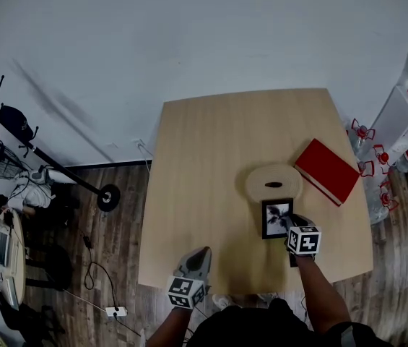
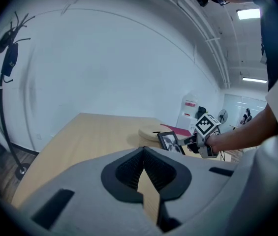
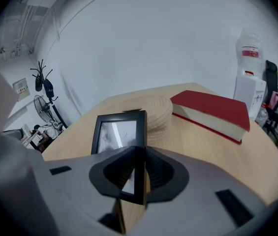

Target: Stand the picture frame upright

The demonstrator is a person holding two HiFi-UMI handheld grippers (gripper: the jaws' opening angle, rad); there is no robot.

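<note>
The black picture frame (image 1: 276,217) with a grey print sits near the table's front right, just in front of a round pale disc (image 1: 274,182). My right gripper (image 1: 291,228) is shut on the frame's near right edge; in the right gripper view the frame (image 3: 119,131) slopes up and away from the jaws, and its dark edge sits between the pads (image 3: 138,178). From the left gripper view the frame (image 2: 169,140) looks tilted, with the right gripper (image 2: 192,141) behind it. My left gripper (image 1: 196,257) hangs at the table's front edge, shut and empty (image 2: 143,167).
A red book (image 1: 326,170) lies to the right of the disc, near the table's right edge. The wooden table (image 1: 204,157) stands against a white wall. Water bottles (image 1: 377,186) stand on the floor at the right, and a fan and cables at the left.
</note>
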